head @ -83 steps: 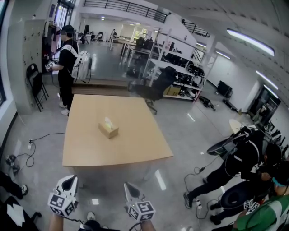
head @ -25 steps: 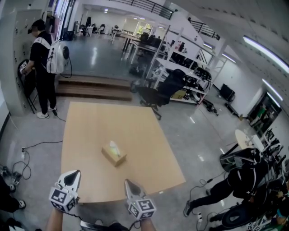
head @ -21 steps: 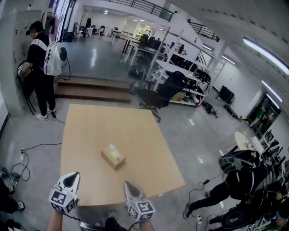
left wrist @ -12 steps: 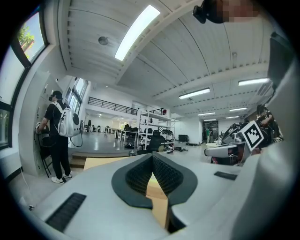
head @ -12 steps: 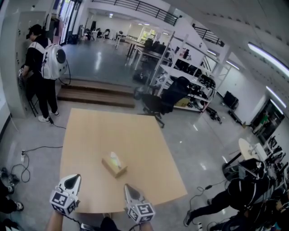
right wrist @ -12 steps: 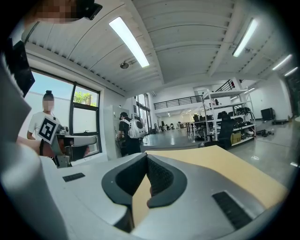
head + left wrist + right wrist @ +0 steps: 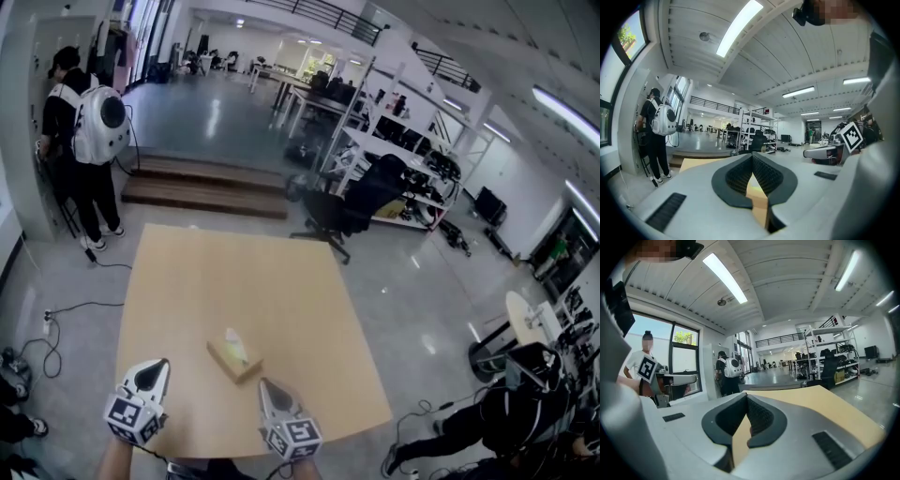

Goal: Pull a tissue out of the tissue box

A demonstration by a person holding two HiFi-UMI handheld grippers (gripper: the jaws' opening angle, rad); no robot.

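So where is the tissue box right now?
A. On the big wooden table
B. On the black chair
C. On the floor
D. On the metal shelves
A: the tissue box sits on the big wooden table, near its front edge, with a tissue sticking up out of the top.

I look over a square pale-wood table [image 7: 272,281] on glossy grey floor [image 7: 427,281]; white metal shelving [image 7: 412,127], a black office chair [image 7: 367,199] and fluorescent ceiling strips [image 7: 565,111] beyond.
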